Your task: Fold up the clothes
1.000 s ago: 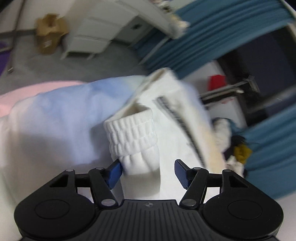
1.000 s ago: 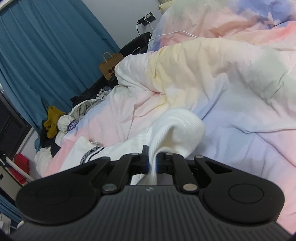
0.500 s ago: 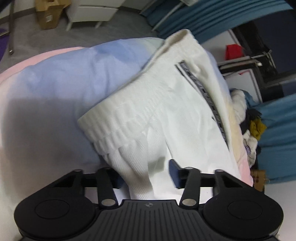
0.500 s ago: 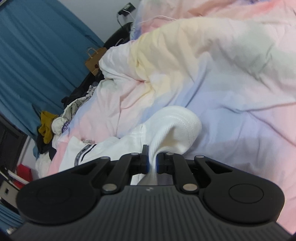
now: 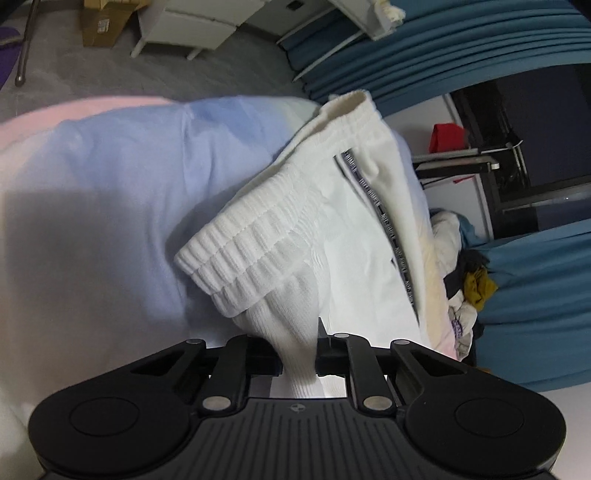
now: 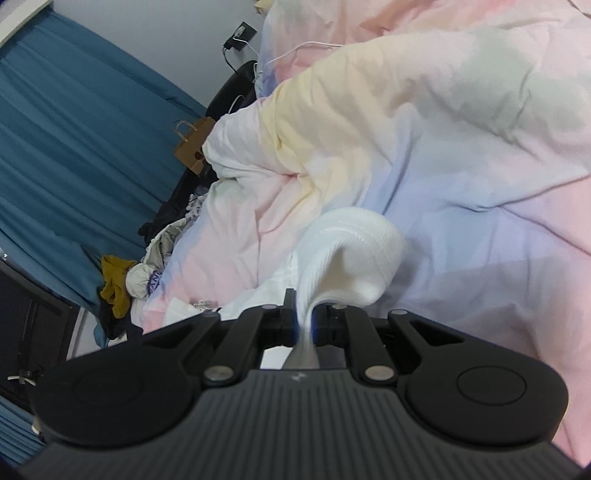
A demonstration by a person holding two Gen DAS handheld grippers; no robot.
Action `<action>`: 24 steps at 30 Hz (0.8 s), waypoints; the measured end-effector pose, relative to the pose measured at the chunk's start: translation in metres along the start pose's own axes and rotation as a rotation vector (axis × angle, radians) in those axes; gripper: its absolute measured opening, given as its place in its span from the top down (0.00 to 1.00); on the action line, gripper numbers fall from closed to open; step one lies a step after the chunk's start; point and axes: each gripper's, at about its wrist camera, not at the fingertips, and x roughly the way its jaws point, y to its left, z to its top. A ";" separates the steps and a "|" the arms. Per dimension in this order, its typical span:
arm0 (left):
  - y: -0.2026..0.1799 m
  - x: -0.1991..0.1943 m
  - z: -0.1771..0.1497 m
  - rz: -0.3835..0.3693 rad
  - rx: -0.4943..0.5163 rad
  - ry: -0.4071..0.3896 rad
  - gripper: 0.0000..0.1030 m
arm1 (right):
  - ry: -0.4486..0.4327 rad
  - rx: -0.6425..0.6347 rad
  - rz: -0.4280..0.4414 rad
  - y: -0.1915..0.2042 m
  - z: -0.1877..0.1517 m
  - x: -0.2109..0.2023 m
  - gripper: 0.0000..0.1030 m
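Left gripper (image 5: 298, 356): jaws narrow and closing, with a bunched fold of the white garment (image 5: 332, 236) between them; the knit fabric fills the gap and both pads meet it. Just beyond the jaws the garment's ribbed waistband (image 5: 240, 254) stands up in a thick roll, and from there the cloth spreads away across the duvet (image 5: 110, 177), a dark lettered side stripe (image 5: 384, 221) running along its far edge.

Right gripper (image 6: 303, 322): jaws all but closed, pinching a thin pleat of the same white garment (image 6: 351, 251). Above the jaws the fabric rises in a rounded hump; the rest trails off to the left of the gripper, lying on the duvet (image 6: 461, 147).

The duvet, pastel pink, yellow, blue and green, is the ground on which the garment rests; it is rumpled into broad ridges behind the hump. Beside the duvet's edge, toward the blue curtains (image 6: 74, 147), lies a pile of clothes (image 6: 147, 266) that includes a mustard-yellow piece (image 6: 114, 291). A brown paper bag (image 6: 192, 147) stands farther along that edge; its contents cannot be seen. A white cable (image 6: 295, 51) lies across the duvet's far end.

In the left wrist view, beyond the duvet, a cardboard box (image 5: 103, 20) sits on the grey floor (image 5: 221, 74) beside a white cabinet (image 5: 192, 22); whether anything is in the box cannot be told.
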 end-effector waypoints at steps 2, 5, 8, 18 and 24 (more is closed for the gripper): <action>-0.005 -0.011 -0.003 -0.011 0.005 -0.024 0.89 | -0.006 -0.016 0.011 0.002 0.003 0.003 0.90; -0.011 -0.025 -0.001 -0.018 -0.014 -0.034 0.90 | -0.015 -0.030 0.025 0.003 0.008 0.005 0.91; -0.016 -0.039 0.002 -0.071 -0.035 -0.026 0.90 | -0.023 0.024 0.087 -0.003 0.014 -0.002 0.91; -0.048 -0.058 0.024 -0.114 -0.002 -0.051 0.90 | -0.095 -0.020 0.184 0.001 0.022 -0.040 0.92; -0.101 -0.030 0.078 -0.159 0.007 -0.076 0.91 | -0.098 -0.084 0.212 0.034 0.030 -0.046 0.92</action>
